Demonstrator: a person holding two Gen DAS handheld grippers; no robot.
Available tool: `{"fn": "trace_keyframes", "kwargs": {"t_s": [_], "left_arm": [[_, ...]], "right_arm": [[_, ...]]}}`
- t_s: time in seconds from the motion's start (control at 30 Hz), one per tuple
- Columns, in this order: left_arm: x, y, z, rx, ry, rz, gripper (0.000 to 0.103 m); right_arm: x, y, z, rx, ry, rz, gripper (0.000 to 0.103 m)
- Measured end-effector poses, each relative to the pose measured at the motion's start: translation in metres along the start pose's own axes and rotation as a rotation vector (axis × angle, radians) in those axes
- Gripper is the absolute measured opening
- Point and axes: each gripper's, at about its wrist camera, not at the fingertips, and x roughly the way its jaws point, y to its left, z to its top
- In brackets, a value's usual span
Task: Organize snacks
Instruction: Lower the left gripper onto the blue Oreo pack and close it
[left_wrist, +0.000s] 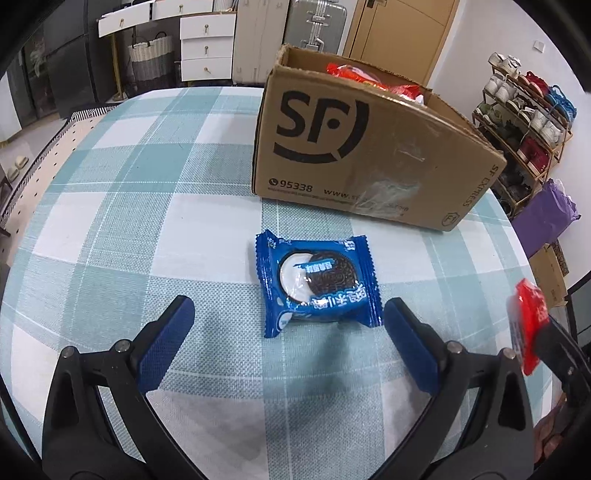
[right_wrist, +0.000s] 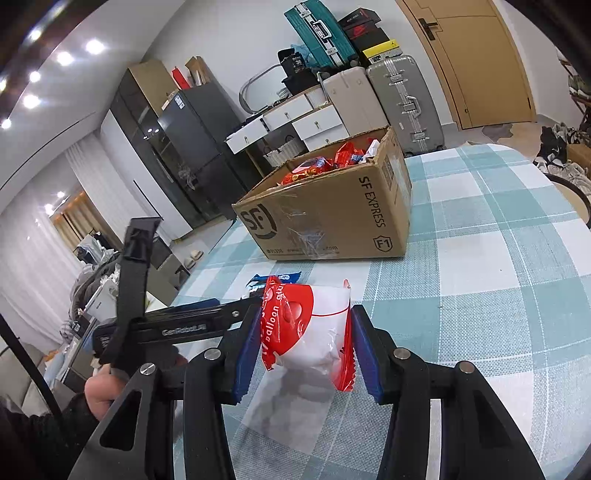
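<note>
A blue Oreo packet (left_wrist: 317, 282) lies flat on the checked tablecloth, just ahead of my left gripper (left_wrist: 288, 325), which is open and empty with its blue pads either side of the packet's near edge. My right gripper (right_wrist: 304, 339) is shut on a red and white snack packet (right_wrist: 306, 332) and holds it above the table; that packet shows at the right edge of the left wrist view (left_wrist: 526, 325). The Oreo packet peeks out behind it (right_wrist: 275, 282). An open SF cardboard box (left_wrist: 369, 147) with red snack packets inside stands beyond, also in the right wrist view (right_wrist: 332, 218).
The round table (left_wrist: 129, 184) has a teal and white checked cloth. A shoe rack (left_wrist: 524, 122) and a purple bag (left_wrist: 543, 218) stand off the table's right side. Suitcases (right_wrist: 402, 99), white drawers and a dark cabinet stand behind the box.
</note>
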Motion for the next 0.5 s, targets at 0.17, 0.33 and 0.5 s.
{"fn": "trace_keyframes", "kwargs": {"t_s": [0.17, 0.33, 0.5], "left_arm": [[0.010, -0.003, 0.006, 0.010, 0.002, 0.015, 0.102], [0.020, -0.005, 0.011, 0.015, 0.012, 0.013, 0.102], [0.026, -0.008, 0.014, 0.020, 0.020, 0.013, 0.102]], "right_arm": [[0.001, -0.004, -0.001, 0.020, 0.004, 0.001, 0.048], [0.001, -0.009, -0.003, 0.042, 0.008, 0.002, 0.048], [0.000, -0.009, -0.003, 0.049, 0.006, 0.005, 0.048]]}}
